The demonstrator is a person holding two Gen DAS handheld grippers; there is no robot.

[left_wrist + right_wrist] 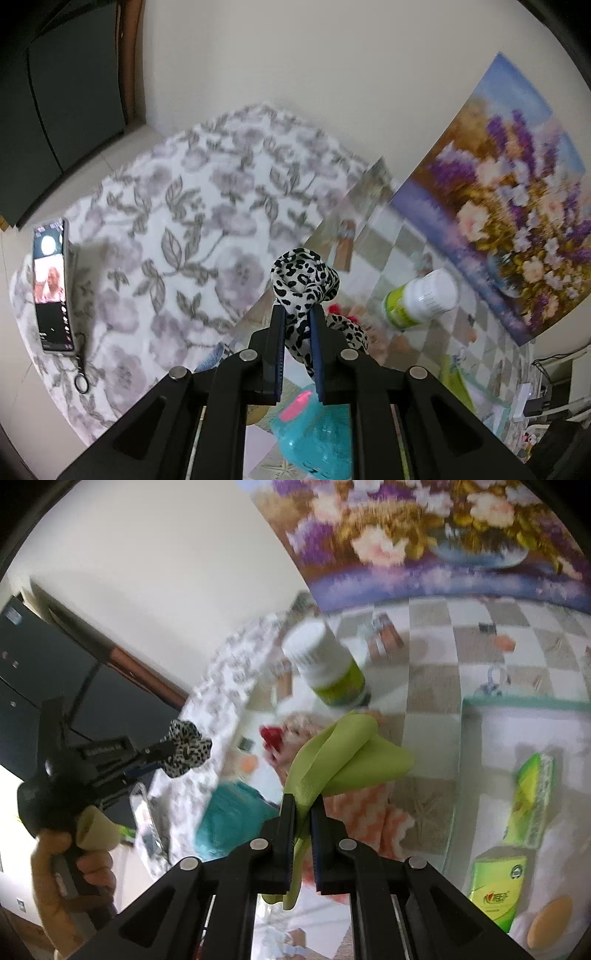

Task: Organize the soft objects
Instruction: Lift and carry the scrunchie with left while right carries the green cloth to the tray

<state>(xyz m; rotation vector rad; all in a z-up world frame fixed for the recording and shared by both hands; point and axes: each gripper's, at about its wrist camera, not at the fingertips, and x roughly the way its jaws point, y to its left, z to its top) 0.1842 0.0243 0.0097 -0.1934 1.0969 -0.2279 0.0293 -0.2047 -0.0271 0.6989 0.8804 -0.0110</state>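
Gripping a leopard-print scrunchie [304, 280], the left tongs [297, 314] hold it up above the checkered worktop [402, 236], left of the white-and-green bottle [421, 297]. The right tongs [303, 805] are clenched on a lime-green cloth [343, 753], lifted just in front of that bottle, over the orange-patterned fabric [365, 812]

Leopard-print scrunchie [304, 280] bunched in jaws, green cloth [347, 753] folded, pinched
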